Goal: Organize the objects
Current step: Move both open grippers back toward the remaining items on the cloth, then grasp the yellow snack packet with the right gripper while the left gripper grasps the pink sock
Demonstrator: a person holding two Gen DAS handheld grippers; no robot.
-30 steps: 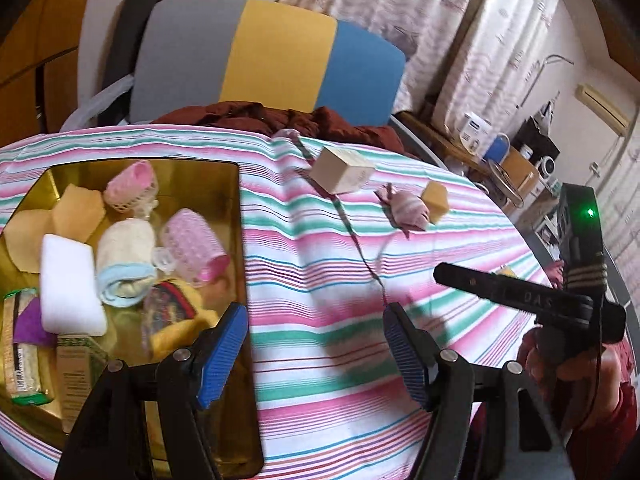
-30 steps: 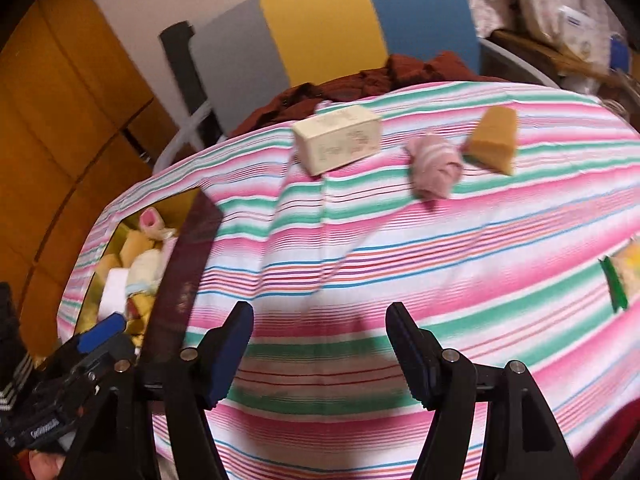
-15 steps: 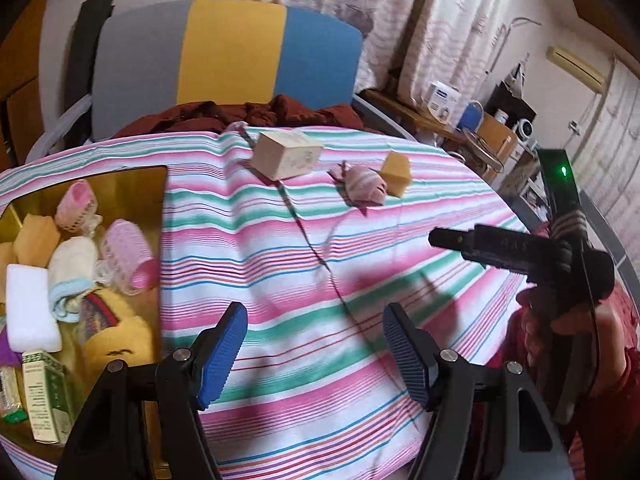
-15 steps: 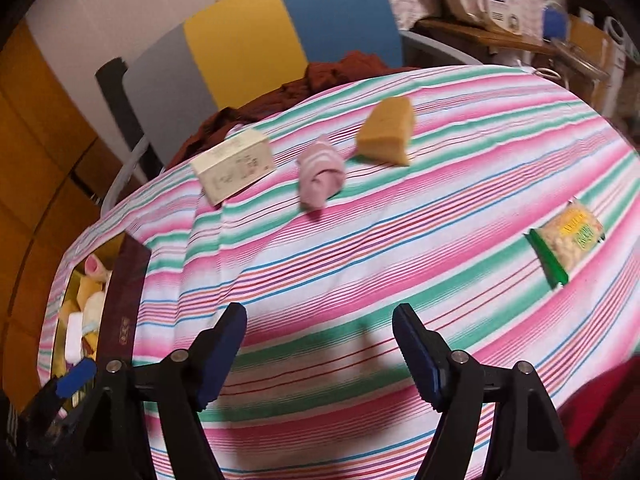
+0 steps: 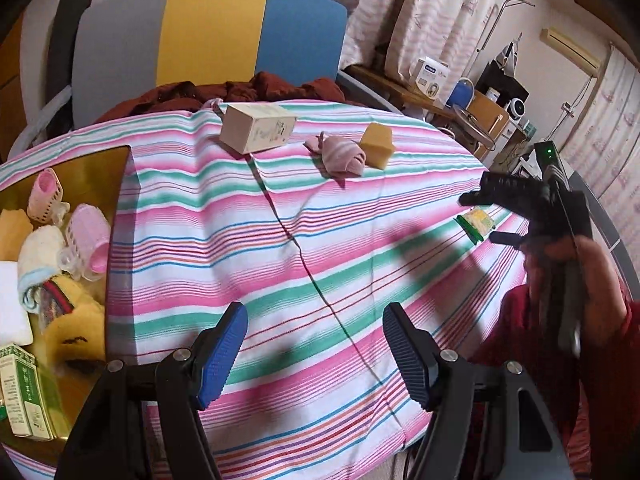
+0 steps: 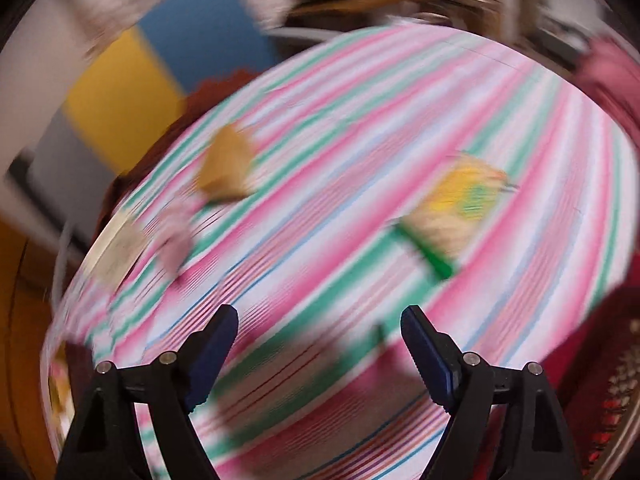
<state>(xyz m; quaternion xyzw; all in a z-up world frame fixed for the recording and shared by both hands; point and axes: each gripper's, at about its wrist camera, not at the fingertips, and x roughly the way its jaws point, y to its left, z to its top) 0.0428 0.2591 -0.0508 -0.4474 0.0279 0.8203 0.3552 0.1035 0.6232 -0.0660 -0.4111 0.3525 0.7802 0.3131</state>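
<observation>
Crinkly packet on striped cloth

pink, green and white striped cloth; beige box; pink sock; yellow sponge; yellow-green packet; gold tray.

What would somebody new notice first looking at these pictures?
Probably the pink, green and white striped tablecloth filling both views, with a cream box, a rolled pink sock and a yellow sponge near its far edge. At left, a gold tray is crowded with small items.
</observation>
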